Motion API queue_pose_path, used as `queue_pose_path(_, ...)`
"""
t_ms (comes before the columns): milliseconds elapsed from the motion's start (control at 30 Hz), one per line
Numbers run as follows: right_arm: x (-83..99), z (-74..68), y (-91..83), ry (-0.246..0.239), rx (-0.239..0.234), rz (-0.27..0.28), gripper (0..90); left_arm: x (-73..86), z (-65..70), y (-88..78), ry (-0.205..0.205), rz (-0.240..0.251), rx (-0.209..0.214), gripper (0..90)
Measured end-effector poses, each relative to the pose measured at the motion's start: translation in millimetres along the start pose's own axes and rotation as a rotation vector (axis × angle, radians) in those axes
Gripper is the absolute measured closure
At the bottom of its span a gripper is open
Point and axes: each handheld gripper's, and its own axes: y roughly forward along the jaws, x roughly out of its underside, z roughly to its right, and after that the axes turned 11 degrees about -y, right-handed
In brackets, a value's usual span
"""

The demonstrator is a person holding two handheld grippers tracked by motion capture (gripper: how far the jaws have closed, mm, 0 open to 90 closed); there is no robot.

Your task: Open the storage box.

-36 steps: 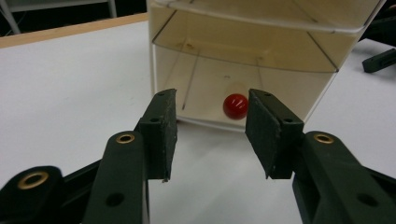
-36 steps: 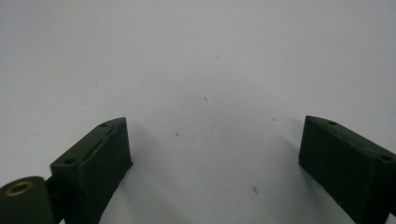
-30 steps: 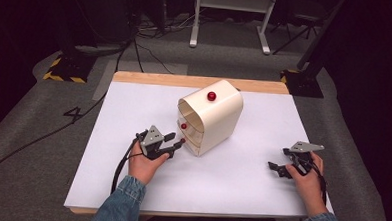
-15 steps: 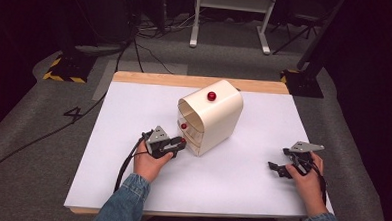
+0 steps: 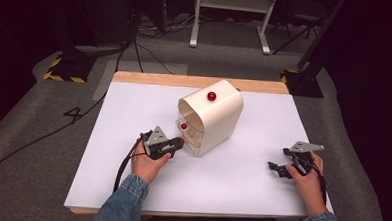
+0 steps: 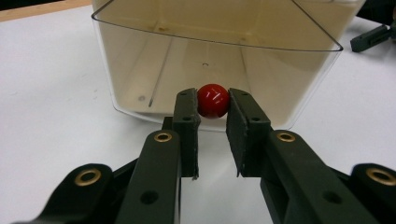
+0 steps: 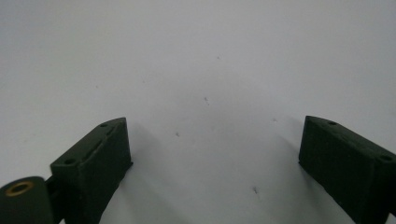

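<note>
Clamping our left gripper on the red knob of the cream cabinet's clear drawer, opening toward us mid-tabletop; right gripper jaws apart, over grey carpet.

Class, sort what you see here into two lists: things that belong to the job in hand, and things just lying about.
In the job:
left gripper, fingers either side of the drawer's red knob
clear drawer
cream cabinet

Lying about:
right gripper, open, over bare white tabletop
red knob on top
cables on floor
</note>
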Motion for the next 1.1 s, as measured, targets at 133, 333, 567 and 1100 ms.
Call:
queue_pose_path(133, 0.0, 0.0, 0.0, 0.000, 0.000, 0.000, 9.1, 2.1, 1.9, -15.2, 0.037, -0.015, -0.024, 74.3)
queue_pose_path(333, -0.1, 0.4, 0.0, 0.002, -0.003, -0.001, 9.1, 8.5, 3.9, -31.8, 0.043, -0.015, -0.045, 74.3)
queue_pose_path(567, -0.1, 0.5, 0.0, 0.003, -0.005, -0.001, 9.1, 12.5, 5.8, -45.2, 0.040, -0.010, -0.053, 74.3)
queue_pose_path(1100, -0.2, 1.1, 0.1, 0.005, -0.011, -0.002, 9.0, 33.7, 2.9, -81.5, 0.016, -0.001, -0.062, 74.3)
